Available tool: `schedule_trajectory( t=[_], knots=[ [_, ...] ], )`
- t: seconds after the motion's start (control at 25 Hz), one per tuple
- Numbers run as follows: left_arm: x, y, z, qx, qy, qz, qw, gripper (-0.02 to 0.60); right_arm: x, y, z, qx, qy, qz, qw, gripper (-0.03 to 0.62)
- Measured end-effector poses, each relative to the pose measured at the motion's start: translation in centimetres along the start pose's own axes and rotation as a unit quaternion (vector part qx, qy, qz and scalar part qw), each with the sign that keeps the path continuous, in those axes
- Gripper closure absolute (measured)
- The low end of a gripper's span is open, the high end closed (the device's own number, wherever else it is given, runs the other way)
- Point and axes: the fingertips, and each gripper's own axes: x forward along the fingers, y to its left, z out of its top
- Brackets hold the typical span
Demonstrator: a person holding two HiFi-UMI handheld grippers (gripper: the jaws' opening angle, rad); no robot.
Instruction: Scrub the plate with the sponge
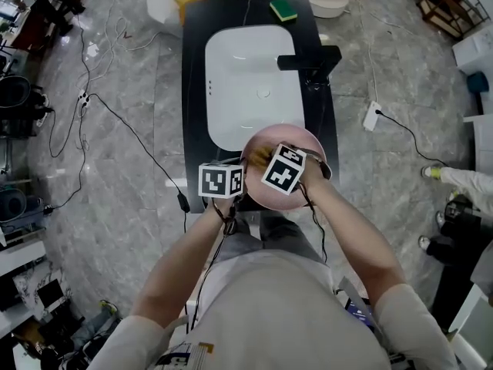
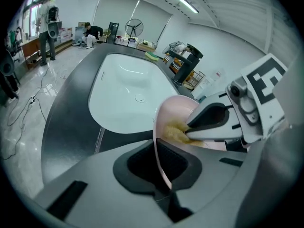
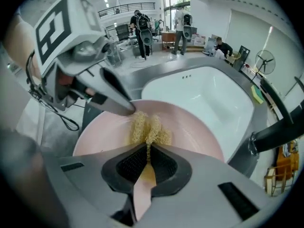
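A pink plate [image 1: 304, 141] is held tilted over the near end of the black counter. My left gripper [image 2: 161, 160] is shut on its rim; in the left gripper view the plate [image 2: 178, 110] stands edge-on between the jaws. My right gripper [image 3: 147, 156] is shut on a yellow mesh sponge [image 3: 149, 129], which presses against the plate's inner face [image 3: 190, 127]. The left gripper [image 3: 130, 109] reaches in from the upper left, right next to the sponge. In the head view both marker cubes sit side by side over the plate's near edge.
Behind the plate a white sink basin [image 1: 246, 83] is set in the black counter [image 1: 192, 91], with a black faucet [image 1: 308, 58] on its right. A green-and-yellow sponge [image 1: 283, 9] lies at the counter's far end. Cables and a power strip [image 1: 372, 116] lie on the marble floor.
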Motion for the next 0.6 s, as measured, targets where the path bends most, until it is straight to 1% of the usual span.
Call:
schedule_trajectory(
  t=[0.16,0.24,0.32,0.48,0.6],
  knots=[
    [0.0,0.0,0.1,-0.025,-0.007,-0.001,0.9997,0.554,-0.9,-4.6,-0.9,0.037,0.006,-0.061,0.997,0.548],
    [-0.1,0.1,0.2,-0.027,-0.008,-0.001,0.9996,0.554,-1.7,-6.0,-2.2,0.060,0.008,-0.085,0.995,0.548],
    [-0.1,0.3,0.3,-0.022,-0.008,0.004,0.9997,0.554,-2.5,-6.6,-4.0,0.080,0.015,-0.101,0.992,0.548],
    [0.0,0.2,0.4,-0.008,-0.007,0.012,0.9999,0.554,-3.9,-4.9,-8.3,0.098,0.038,-0.116,0.988,0.548],
    [0.1,0.4,0.7,-0.002,-0.007,0.017,0.9998,0.554,-4.2,-2.3,-10.1,0.096,0.055,-0.107,0.988,0.548]
  ],
)
